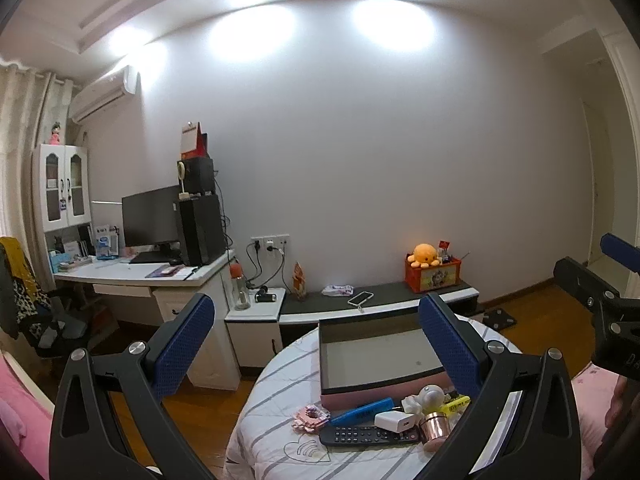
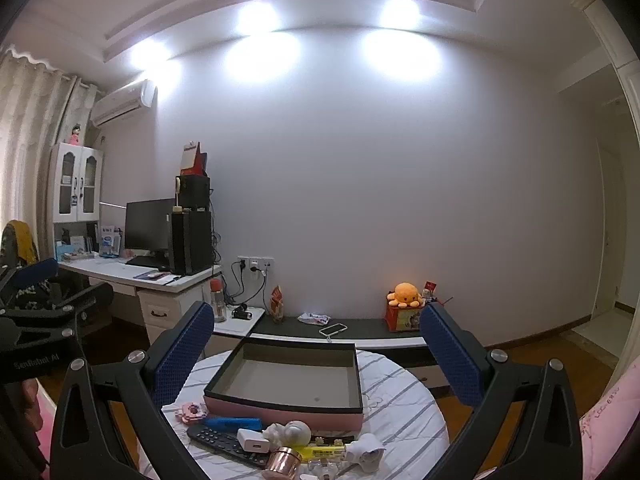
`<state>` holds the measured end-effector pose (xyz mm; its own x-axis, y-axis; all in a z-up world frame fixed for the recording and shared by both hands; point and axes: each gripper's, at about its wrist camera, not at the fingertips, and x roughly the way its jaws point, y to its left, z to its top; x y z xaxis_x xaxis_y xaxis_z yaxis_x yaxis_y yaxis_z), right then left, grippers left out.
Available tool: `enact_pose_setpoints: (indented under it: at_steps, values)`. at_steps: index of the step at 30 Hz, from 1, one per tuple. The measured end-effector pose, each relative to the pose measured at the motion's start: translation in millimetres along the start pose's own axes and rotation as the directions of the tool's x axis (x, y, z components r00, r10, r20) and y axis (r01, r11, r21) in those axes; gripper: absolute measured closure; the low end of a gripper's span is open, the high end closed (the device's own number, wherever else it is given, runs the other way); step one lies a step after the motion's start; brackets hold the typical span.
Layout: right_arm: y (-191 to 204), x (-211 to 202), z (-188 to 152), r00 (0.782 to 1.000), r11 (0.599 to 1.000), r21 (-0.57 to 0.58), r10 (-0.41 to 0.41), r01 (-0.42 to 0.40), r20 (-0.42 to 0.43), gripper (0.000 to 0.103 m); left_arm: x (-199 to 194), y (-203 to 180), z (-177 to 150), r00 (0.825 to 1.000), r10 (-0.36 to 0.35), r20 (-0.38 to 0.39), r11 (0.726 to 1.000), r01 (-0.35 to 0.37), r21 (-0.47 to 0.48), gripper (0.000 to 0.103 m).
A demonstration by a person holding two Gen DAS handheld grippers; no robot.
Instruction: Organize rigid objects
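Both claws gape above clutter (image 2: 280, 444) beside box (image 2: 288, 376).

Two wrist views, side by side, facing wall, sharing box (image 1: 380, 356) (image 2: 286, 380)

Your count on the round table (image 2: 404, 408): one open box (image 2: 288, 384), pink-walled, dark-rimmed; one black remote (image 2: 218, 442); one blue marker (image 2: 232, 424); one yellow marker (image 2: 324, 453); one white charger plug (image 2: 253, 441); one copper-coloured cylinder (image 2: 283, 462); one pink flower-shaped piece (image 2: 191, 411); two white rounded figures you can tell apart, one (image 2: 294, 432) behind the charger, one (image 2: 368, 450) at the right end of the heap; some small clear bits at the near edge, too blurred to count; further back, one orange plush octopus (image 2: 405, 294).
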<state>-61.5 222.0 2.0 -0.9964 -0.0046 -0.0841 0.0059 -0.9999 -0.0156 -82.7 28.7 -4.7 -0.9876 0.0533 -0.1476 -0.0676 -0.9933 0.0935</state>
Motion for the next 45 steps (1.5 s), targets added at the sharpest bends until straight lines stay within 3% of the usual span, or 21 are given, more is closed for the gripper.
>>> enact_pose_setpoints:
  at_steps: [14, 38, 45]
  values:
    - [-3.1, 24.4, -12.0, 0.999, 1.0, -0.003, -0.016, 0.016, -0.048, 0.0, 27.7, -2.2, -4.1, 1.0, -0.015, -0.026, 1.0, 0.014, -0.017, 0.0]
    - [1.3, 22.4, -9.3, 0.999, 1.0, -0.021, -0.016, 0.015, -0.044, 0.0, 21.9, 4.1, -2.5, 1.0, -0.011, -0.015, 1.0, 0.011, -0.011, 0.0]
    - [-0.2, 23.1, -12.7, 0.999, 1.0, -0.023, -0.017, 0.016, -0.049, 0.0, 26.3, 1.9, -7.4, 0.999, 0.001, -0.048, 1.0, -0.001, 0.005, 0.0]
